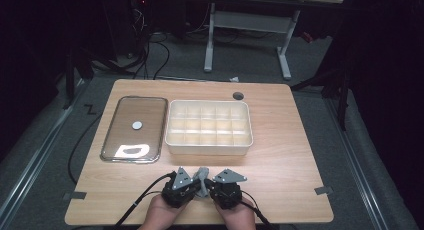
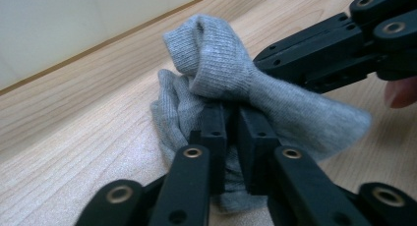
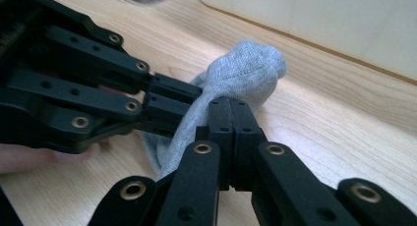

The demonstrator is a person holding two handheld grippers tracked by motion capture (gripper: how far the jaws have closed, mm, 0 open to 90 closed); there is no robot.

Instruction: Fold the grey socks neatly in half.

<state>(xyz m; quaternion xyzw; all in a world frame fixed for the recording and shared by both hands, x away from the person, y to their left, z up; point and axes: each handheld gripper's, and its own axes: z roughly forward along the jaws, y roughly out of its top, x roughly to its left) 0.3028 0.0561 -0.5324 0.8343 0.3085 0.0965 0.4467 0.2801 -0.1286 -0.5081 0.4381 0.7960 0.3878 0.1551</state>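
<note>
A grey knitted sock (image 1: 202, 180) lies bunched on the wooden table near its front edge, between both grippers. In the left gripper view the sock (image 2: 221, 83) is folded over, and my left gripper (image 2: 232, 127) is shut on its lower fabric. The right gripper (image 2: 275, 64) comes in from the right there, pinching the sock. In the right gripper view my right gripper (image 3: 231, 119) is shut on the sock (image 3: 243, 71), with the left gripper (image 3: 164, 99) clamped on it from the left. From above, the left gripper (image 1: 192, 182) and right gripper (image 1: 212, 184) meet at the sock.
A white divided organiser box (image 1: 208, 146) stands just beyond the grippers at the table's middle. To its left lies a clear lid (image 1: 134, 130) with a metal rim. A person's hands (image 1: 160, 215) hold the grippers at the front edge. A round cable hole (image 1: 238, 95) sits at the back.
</note>
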